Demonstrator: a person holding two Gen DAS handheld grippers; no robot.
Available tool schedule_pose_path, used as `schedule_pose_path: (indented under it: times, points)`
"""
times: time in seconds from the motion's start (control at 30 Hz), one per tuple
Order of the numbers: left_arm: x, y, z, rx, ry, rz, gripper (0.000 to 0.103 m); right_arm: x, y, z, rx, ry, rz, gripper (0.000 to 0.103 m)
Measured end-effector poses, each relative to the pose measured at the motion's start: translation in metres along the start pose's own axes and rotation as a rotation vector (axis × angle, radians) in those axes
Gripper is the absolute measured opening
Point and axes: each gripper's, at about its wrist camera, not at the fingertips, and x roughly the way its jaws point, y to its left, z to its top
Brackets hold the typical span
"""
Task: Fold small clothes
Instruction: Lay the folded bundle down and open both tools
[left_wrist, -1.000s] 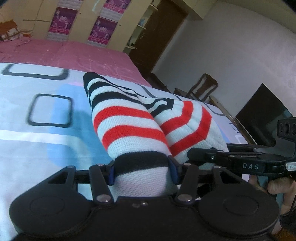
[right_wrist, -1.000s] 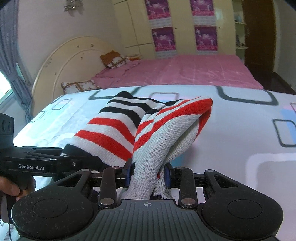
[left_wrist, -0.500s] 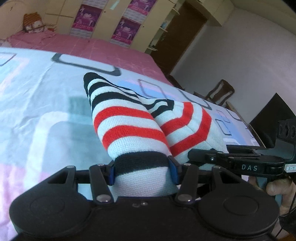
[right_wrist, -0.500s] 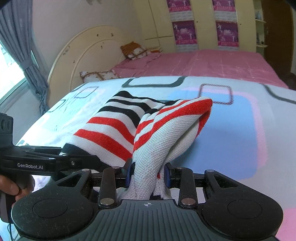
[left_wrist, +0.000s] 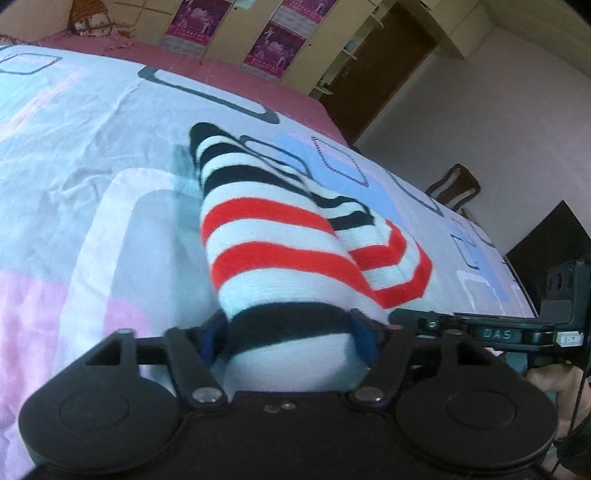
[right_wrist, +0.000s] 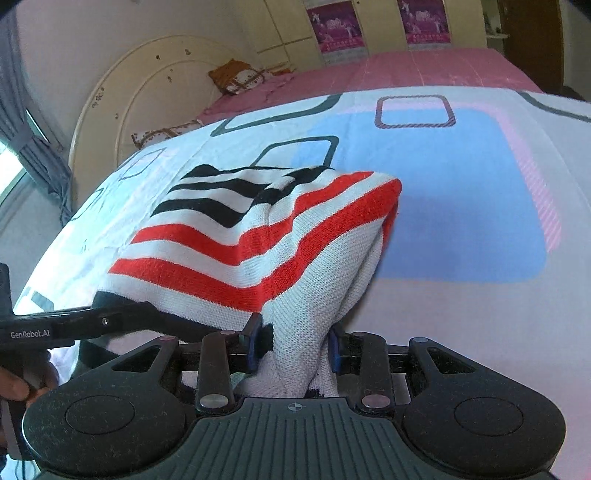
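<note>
Both grippers hold striped garment (left_wrist: 273, 240) lengthwise, pointing away

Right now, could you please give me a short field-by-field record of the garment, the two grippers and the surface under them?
garment: striped knit garment, red, black and white bands, bunched between both grippers
left gripper: jaws opening, black-banded end of the garment between the pads
right gripper: jaws easing apart, white knit fabric between the pads
surface: patterned bedsheet, blue, pink and white with dark outlined squares
garment position: far end resting on the bedsheet
background: pink bed and wardrobe beyond
</note>
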Motion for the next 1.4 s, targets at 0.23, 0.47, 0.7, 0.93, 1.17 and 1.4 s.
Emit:
schedule_pose_path:
  times: [0.23, 0.47, 0.7, 0.93, 1.17, 1.4]
  points:
    - [-0.05, 0.001, 0.009, 0.054, -0.111, 0.027, 0.047, -0.054, -0.017, 0.007, 0.017, -0.126, -0.056, 0.054]
    - [-0.019, -0.017, 0.048, 0.186, -0.069, -0.016, 0.037, -0.026, 0.006, 0.043, -0.099, -0.103, -0.048, 0.03]
    - [0.014, -0.013, 0.042, 0.216, 0.003, 0.047, 0.032, 0.021, -0.006, 0.046, -0.109, -0.045, -0.145, 0.025]
    - [-0.002, -0.021, 0.044, 0.227, -0.029, 0.045, 0.028, 0.002, 0.005, 0.045, -0.114, -0.08, -0.162, 0.026]
    - [-0.044, -0.037, 0.012, 0.283, -0.063, -0.011, 0.028, -0.053, 0.029, 0.016, -0.222, -0.107, -0.06, 0.026]
    - [-0.031, -0.038, -0.01, 0.314, -0.034, 0.048, 0.03, -0.034, 0.018, -0.022, -0.295, -0.015, -0.13, 0.007]
